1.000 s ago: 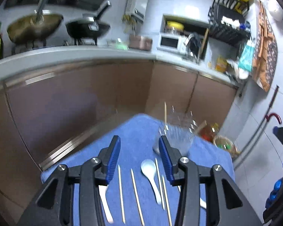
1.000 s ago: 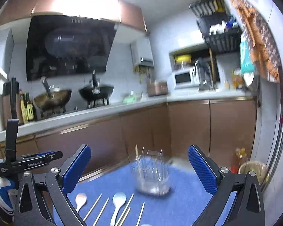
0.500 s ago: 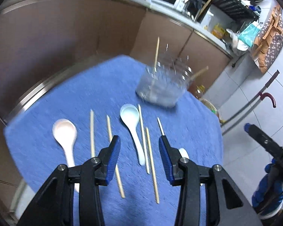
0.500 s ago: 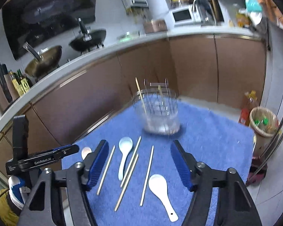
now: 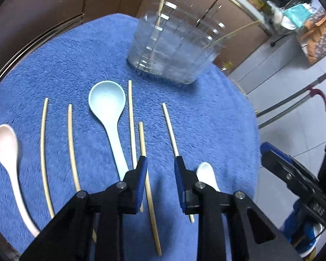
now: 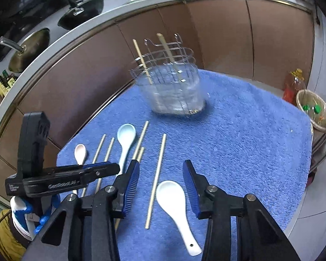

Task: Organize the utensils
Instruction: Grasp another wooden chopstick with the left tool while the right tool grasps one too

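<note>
Several wooden chopsticks and three spoons lie on a blue towel (image 5: 76, 61) (image 6: 239, 134). A wire utensil basket (image 5: 173, 43) (image 6: 171, 87) stands at the far side with two chopsticks upright in it. A light blue spoon (image 5: 110, 117) (image 6: 125, 141), a pink spoon (image 5: 8, 163) (image 6: 80, 152) and a white spoon (image 6: 176, 204) (image 5: 206, 174) lie flat. My left gripper (image 5: 159, 167) is open, low over two chopsticks (image 5: 169, 128). My right gripper (image 6: 160, 171) is open, above the white spoon and a chopstick (image 6: 156, 178). The left gripper also shows in the right wrist view (image 6: 60, 176).
Brown cabinet doors (image 6: 97, 65) run behind the towel under a counter with two woks (image 6: 80, 13). A bin (image 6: 315, 111) and an oil bottle (image 6: 293, 87) stand on the floor to the right. The towel edge drops off on the right.
Both grippers have tilted down and dropped closer to the utensils on the towel. The right gripper's jaws have narrowed. Nothing has been picked up.
</note>
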The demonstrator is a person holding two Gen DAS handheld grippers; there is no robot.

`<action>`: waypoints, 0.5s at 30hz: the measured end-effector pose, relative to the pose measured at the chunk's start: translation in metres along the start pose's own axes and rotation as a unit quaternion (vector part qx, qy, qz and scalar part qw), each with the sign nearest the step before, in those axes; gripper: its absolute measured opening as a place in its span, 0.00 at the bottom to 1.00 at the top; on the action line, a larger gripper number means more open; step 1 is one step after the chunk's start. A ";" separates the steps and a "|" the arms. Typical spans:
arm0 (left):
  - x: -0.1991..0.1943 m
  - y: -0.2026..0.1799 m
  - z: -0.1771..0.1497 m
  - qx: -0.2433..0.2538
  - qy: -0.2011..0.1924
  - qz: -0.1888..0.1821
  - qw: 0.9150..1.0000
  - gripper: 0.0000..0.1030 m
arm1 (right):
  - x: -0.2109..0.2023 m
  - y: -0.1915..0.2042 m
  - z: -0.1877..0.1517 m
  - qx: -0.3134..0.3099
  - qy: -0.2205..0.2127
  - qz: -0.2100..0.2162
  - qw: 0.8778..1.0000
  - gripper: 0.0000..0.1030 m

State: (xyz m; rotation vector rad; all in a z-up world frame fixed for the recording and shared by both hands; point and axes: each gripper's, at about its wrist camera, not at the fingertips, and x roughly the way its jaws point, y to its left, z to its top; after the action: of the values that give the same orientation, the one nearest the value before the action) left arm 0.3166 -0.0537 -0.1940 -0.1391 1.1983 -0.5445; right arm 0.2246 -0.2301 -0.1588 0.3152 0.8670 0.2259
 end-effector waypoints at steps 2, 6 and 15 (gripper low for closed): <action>0.010 0.000 0.005 -0.001 0.009 0.013 1.000 0.19 | 0.004 -0.006 0.000 0.002 0.005 -0.001 1.000 0.38; 0.029 0.003 0.012 -0.004 0.026 0.034 0.999 0.11 | 0.010 -0.017 0.001 0.006 0.013 -0.001 1.000 0.38; 0.059 0.007 0.019 -0.012 0.048 0.061 0.997 0.06 | 0.025 -0.022 -0.001 0.001 0.029 0.002 1.000 0.38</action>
State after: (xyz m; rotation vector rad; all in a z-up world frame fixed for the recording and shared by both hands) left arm 0.3511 -0.0792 -0.2397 -0.0602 1.2972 -0.4351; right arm 0.2414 -0.2428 -0.1851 0.3146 0.9244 0.2395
